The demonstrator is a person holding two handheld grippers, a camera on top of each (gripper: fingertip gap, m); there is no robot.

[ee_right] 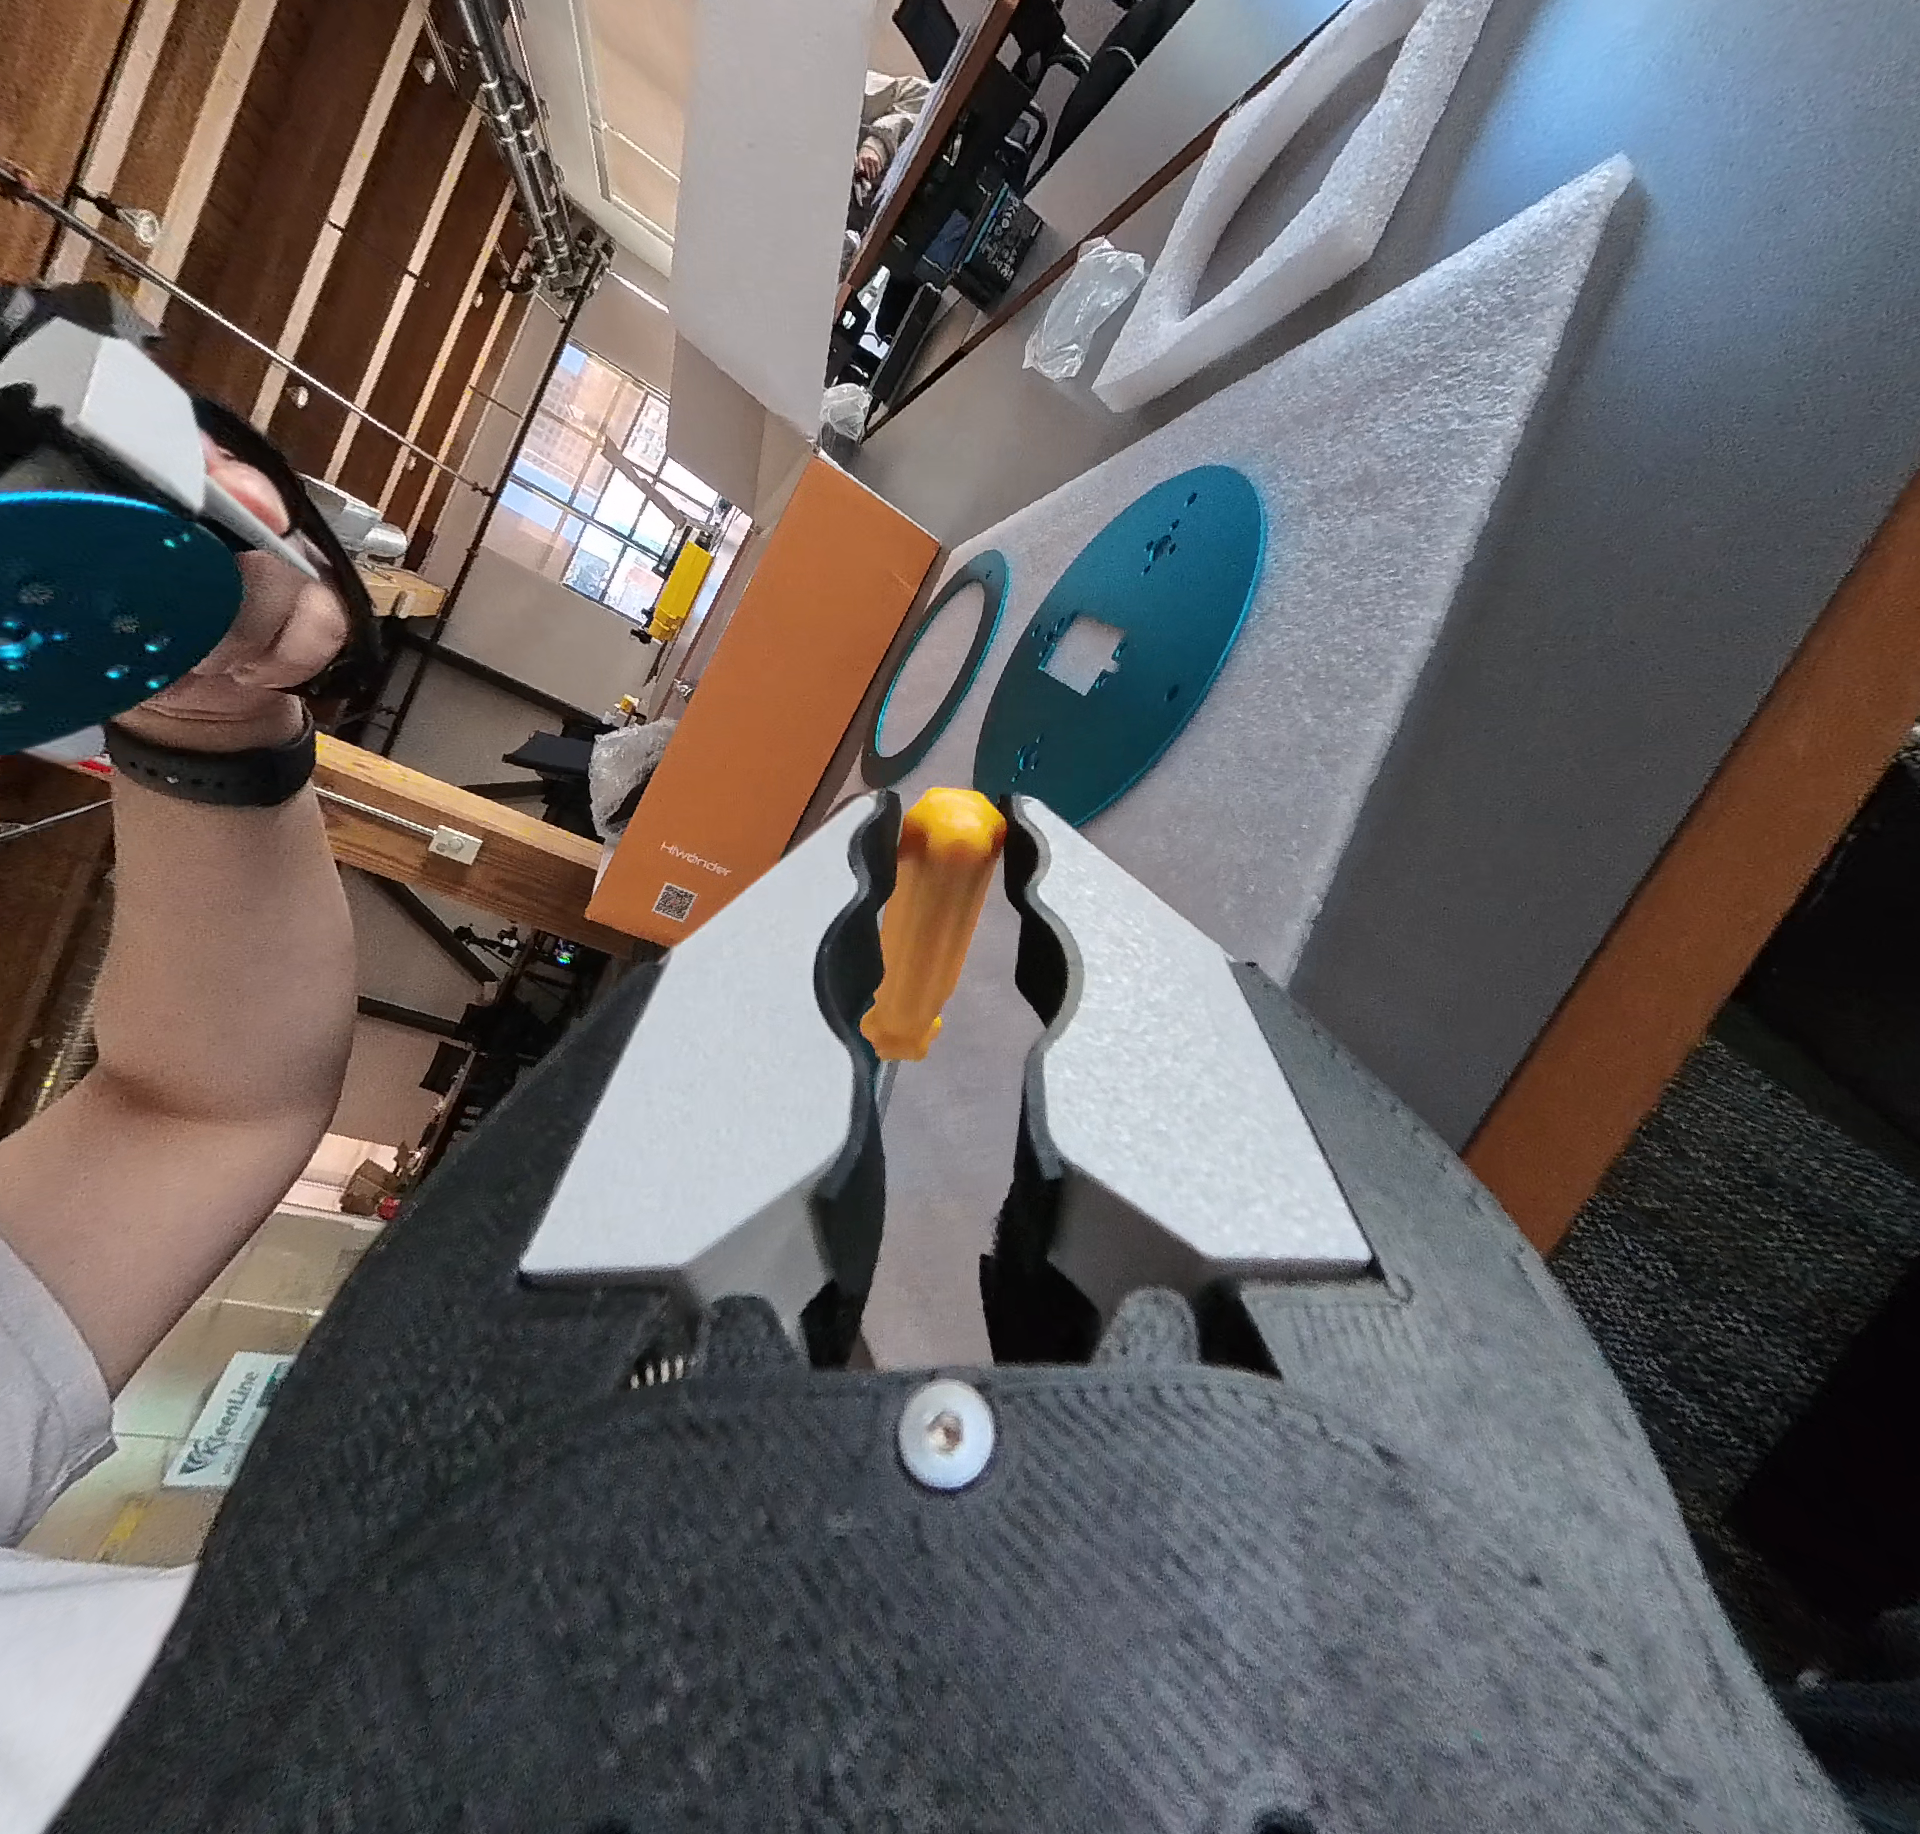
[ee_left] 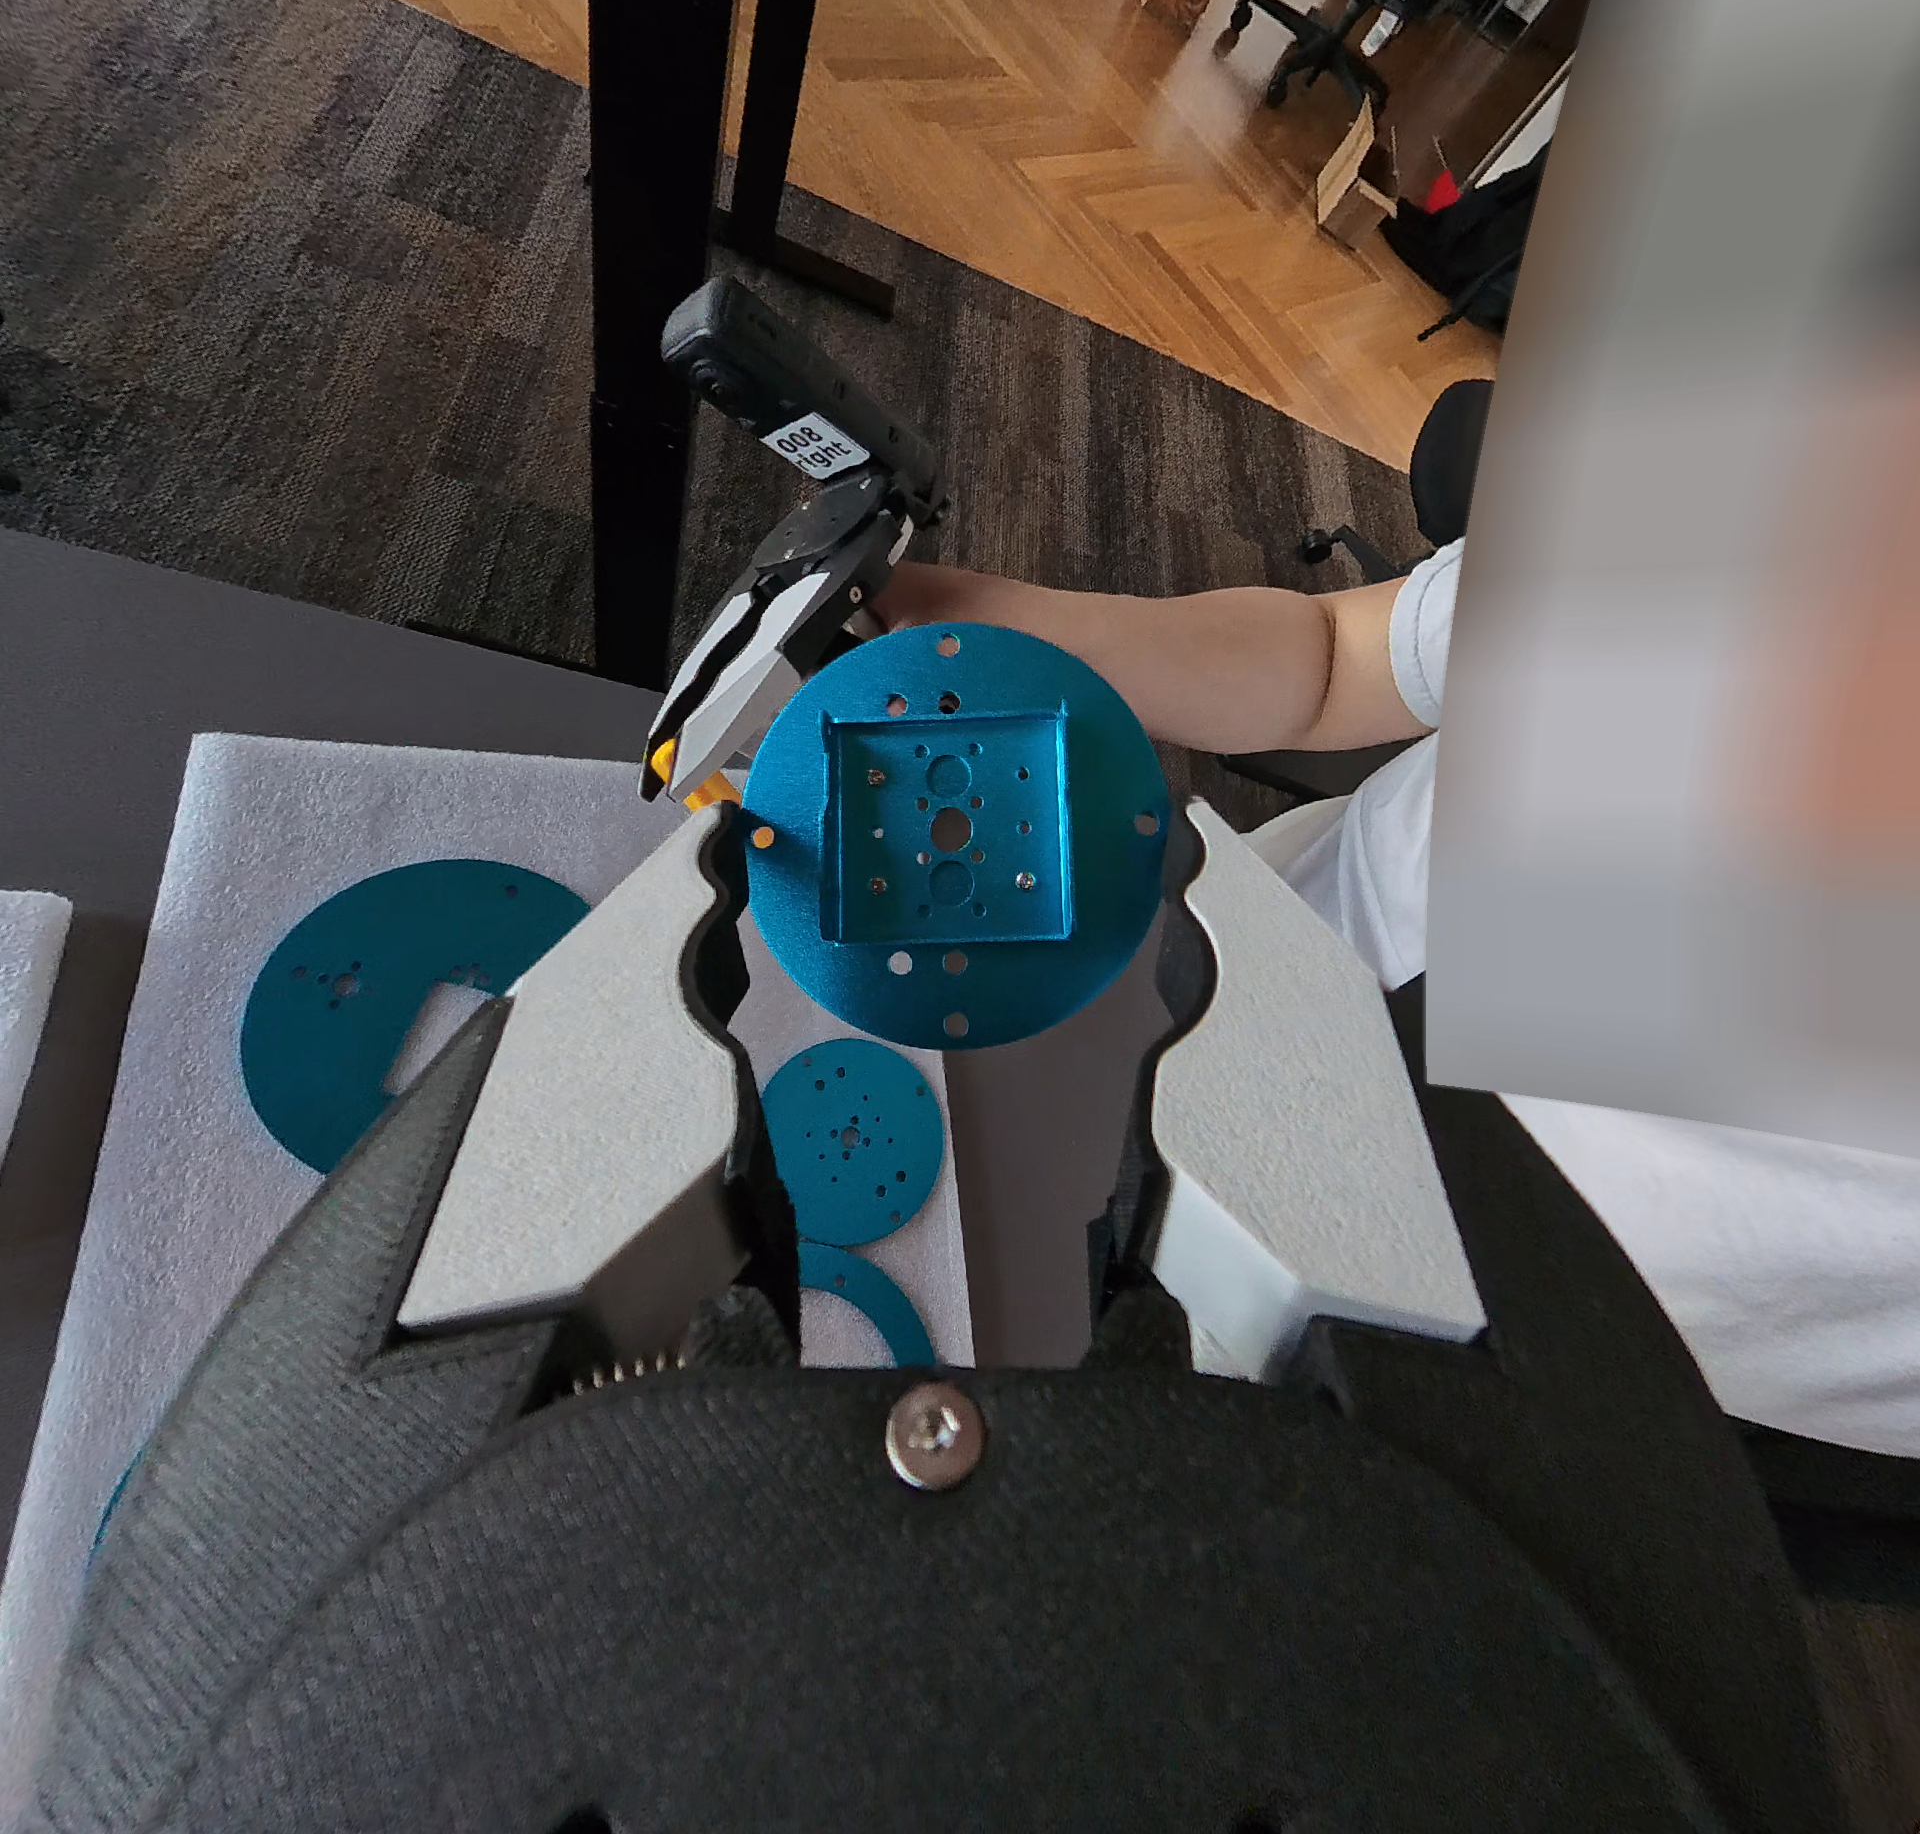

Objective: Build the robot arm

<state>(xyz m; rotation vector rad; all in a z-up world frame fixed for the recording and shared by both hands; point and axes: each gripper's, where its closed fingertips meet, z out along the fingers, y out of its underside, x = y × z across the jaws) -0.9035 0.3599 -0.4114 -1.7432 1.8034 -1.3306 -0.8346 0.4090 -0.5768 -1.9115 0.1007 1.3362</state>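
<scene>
My left gripper [ee_left: 956,823] is shut on a round blue metal plate [ee_left: 800,911] with a square blue bracket [ee_left: 948,839] screwed to its face, and holds it up in the air by its edges. My right gripper [ee_right: 945,808] is shut on the handle of a yellow screwdriver [ee_right: 935,911], whose thin shaft points back toward the camera. In the left wrist view the right gripper [ee_left: 675,776] and the screwdriver handle [ee_left: 712,797] sit just beside the plate's left edge. In the right wrist view the left gripper [ee_right: 114,413] and its plate [ee_right: 94,621] show at the far left.
A white foam sheet [ee_left: 312,808] on the grey table [ee_left: 156,641] carries a large blue disc with a square cut-out [ee_left: 343,995], a small blue disc [ee_left: 852,1140] and a blue ring [ee_right: 940,652]. An orange box [ee_right: 769,704], a foam frame [ee_right: 1278,163] and a plastic bag [ee_right: 1081,319] stand farther off.
</scene>
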